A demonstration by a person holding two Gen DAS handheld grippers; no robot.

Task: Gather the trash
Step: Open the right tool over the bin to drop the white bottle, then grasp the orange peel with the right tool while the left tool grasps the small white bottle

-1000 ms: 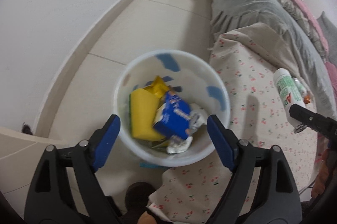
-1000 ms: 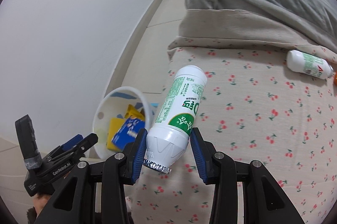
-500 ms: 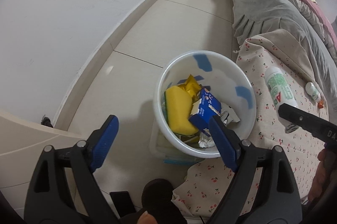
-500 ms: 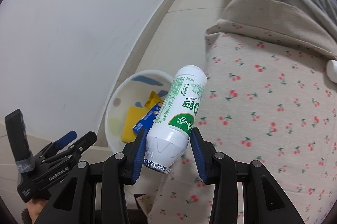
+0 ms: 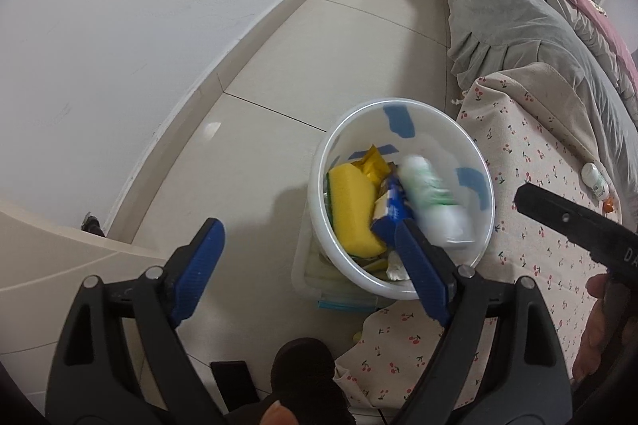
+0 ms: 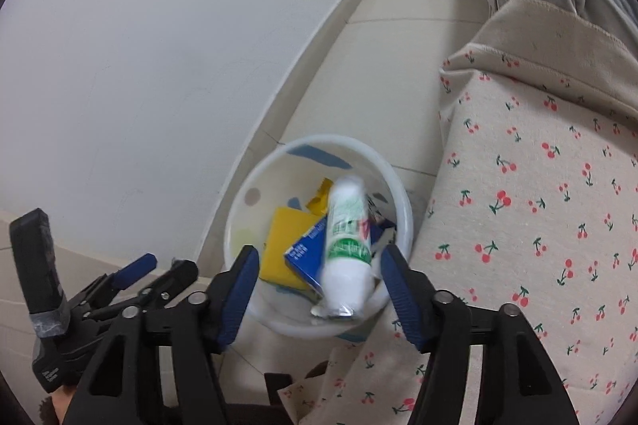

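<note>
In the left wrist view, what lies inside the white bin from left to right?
Yellow sponge → blue carton → blurred white-and-green bottle, all within the white bin. A yellow wrapper sits behind them, overlapped, so its place is unclear.

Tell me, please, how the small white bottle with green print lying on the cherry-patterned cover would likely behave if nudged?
The small white bottle with green print is round and lies on its side, so it would probably roll. The cherry-patterned cover looks soft, which may slow it. It looks like thin plastic, so likely light and easily squeezed; whether it is empty cannot be seen.
</note>
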